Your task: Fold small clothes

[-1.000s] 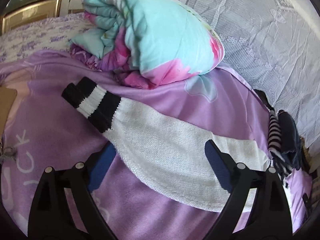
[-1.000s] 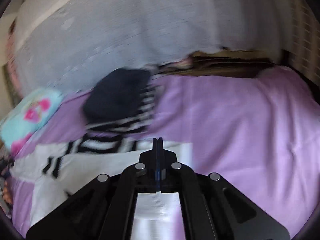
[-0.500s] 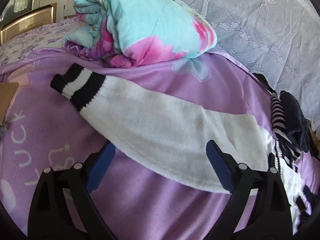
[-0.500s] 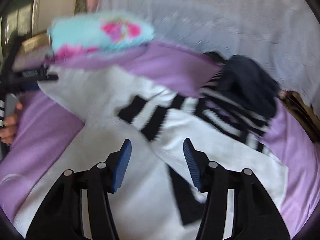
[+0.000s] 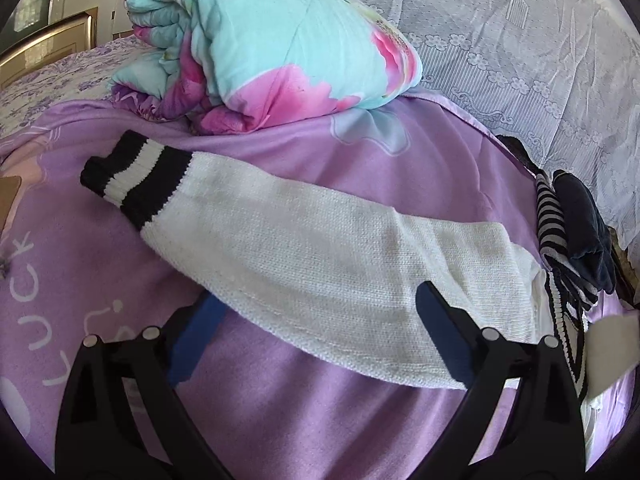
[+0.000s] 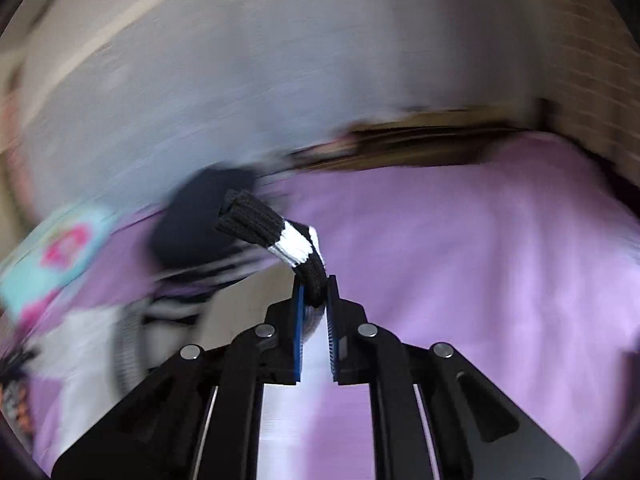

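Across the purple bed sheet (image 5: 360, 152), just ahead of the left hand-held gripper (image 5: 316, 320), a white knitted sleeve (image 5: 320, 256) lies flat. Its long axis runs from the black-and-white striped cuff (image 5: 136, 184) at upper left down to the lower right, where it joins the rest of the sweater. The left hand-held gripper is spread wide and holds nothing; the sleeve's near edge passes between its blue pads, one of them partly tucked under that edge. The right hand-held gripper (image 6: 314, 300) is pinched nearly closed on the sweater's other cuff (image 6: 272, 236), which juts forward from its fingers above the bed. The free sleeve therefore lies nearer the left hand, which seems best placed to take it. The right wrist view is smeared by motion: the dark clothes (image 6: 200, 224) behind the held cuff are hard to make out. In the left view the sweater body is cut off at the right edge, beside a striped and navy pile (image 5: 572, 240). A folded quilt (image 5: 280, 40) sits beyond.
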Demonstrator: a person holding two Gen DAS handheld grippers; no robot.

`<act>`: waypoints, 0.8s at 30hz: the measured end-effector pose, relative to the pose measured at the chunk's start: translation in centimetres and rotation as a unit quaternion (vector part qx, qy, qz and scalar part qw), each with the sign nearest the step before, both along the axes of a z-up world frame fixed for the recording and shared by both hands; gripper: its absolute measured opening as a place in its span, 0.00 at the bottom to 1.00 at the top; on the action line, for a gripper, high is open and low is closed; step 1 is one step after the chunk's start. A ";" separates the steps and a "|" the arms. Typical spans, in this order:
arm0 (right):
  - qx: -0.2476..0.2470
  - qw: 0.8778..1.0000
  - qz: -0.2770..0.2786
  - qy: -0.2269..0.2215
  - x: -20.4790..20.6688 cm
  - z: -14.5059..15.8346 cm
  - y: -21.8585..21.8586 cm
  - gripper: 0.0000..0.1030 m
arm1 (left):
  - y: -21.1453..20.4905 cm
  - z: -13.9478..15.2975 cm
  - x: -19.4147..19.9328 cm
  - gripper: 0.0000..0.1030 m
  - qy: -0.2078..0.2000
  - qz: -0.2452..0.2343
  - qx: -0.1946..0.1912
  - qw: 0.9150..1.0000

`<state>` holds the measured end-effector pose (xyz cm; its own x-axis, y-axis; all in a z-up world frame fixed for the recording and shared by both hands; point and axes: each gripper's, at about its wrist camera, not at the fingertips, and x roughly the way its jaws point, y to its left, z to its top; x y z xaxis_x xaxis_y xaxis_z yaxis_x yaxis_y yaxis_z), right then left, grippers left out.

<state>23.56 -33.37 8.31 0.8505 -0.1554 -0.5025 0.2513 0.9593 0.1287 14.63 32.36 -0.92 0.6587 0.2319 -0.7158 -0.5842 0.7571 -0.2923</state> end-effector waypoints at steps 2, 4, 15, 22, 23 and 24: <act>-0.029 0.991 -0.126 0.036 -1.8 -1.0 -7.9 0.11 | -0.1 -0.1 0.0 0.94 0.005 0.001 0.005 1.000; 0.011 0.980 -0.187 0.073 -4.0 -2.2 -13.4 0.26 | -0.2 -0.1 -0.1 0.94 0.008 0.002 0.009 1.000; 0.087 0.974 0.201 0.057 0.8 -3.7 8.1 0.49 | -8.8 5.0 0.2 0.98 -0.087 -0.118 0.020 0.989; 0.195 0.935 0.261 0.143 6.5 -9.3 13.2 0.51 | -17.3 1.2 9.0 0.98 0.016 -0.234 0.058 0.970; 0.215 0.935 0.244 0.139 6.2 -10.0 11.5 0.51 | -16.6 0.0 9.6 0.98 0.034 -0.231 0.054 0.971; 0.244 0.932 0.236 0.125 5.9 -10.4 9.3 0.49 | -15.7 -0.5 9.7 0.98 0.033 -0.231 0.042 0.971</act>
